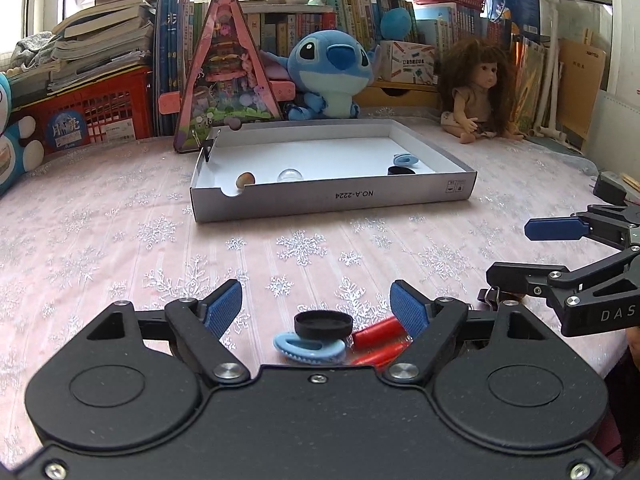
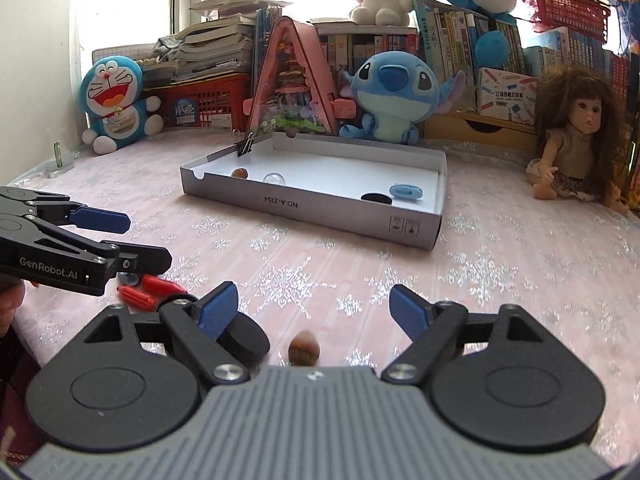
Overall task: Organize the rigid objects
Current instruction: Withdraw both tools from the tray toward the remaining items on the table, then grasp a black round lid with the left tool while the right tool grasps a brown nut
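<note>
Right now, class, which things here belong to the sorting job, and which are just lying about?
Job: white tray, black cap, blue clip, red pieces, nut.
Lying about: blue plush, doll, books.

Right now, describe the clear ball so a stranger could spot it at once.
Find the shallow white cardboard tray in the middle of the pink table. Inside, along its near wall toward the notched corner, sits the clear ball next to a brown nut. It is the only see-through thing there; the nut is opaque brown.
</note>
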Motion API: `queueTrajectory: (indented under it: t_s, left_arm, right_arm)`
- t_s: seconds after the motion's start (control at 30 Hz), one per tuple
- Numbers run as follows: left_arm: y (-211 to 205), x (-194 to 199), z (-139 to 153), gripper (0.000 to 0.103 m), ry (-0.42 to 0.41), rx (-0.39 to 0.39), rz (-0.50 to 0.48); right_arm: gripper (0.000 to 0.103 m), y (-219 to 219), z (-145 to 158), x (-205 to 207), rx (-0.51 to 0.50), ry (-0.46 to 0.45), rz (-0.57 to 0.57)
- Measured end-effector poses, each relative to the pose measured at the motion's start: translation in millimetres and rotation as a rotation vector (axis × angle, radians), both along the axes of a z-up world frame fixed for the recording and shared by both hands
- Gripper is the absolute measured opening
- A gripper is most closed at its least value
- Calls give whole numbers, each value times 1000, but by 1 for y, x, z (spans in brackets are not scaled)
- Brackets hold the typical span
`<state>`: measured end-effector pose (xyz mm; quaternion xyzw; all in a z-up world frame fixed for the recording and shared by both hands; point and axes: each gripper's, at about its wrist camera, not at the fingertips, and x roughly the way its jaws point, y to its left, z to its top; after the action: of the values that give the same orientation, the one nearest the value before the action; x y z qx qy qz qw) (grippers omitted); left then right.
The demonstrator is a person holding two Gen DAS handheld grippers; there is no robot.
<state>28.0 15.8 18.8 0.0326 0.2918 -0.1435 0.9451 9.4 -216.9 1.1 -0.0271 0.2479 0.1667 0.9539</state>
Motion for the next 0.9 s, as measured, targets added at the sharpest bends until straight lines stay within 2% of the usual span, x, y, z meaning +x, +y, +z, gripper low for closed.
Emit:
queueTrajectory:
  t_s: [0.1, 0.2, 0.27, 0.47, 0.6, 0.7, 0.9]
  left_arm:
    - [2, -2, -1, 78, -6, -5, 1]
    - [6, -3, -1, 71, 1, -14, -1]
    - [9, -3, -1, 60, 14, -26, -4]
    - [9, 0, -4, 42, 38, -36, -12]
    - [9, 1, -6, 31, 44, -35, -14]
    - [9, 2, -6, 30, 45, -34, -8]
    - [10, 2, -5, 30, 37, -29, 0]
  right_arm:
    - [90, -5, -2, -2, 17, 8, -14]
    - [90, -11, -5, -4, 24, 13, -32]
    - [90, -15, -7, -4, 21, 16, -46]
    - [89, -17, -11, -9, -1, 0, -55]
    - [88, -12, -12, -13, -50, -20, -42]
    - [81, -9, -13, -15, -68, -27, -37]
    - [56, -11, -12, -17, -52, -47, -57]
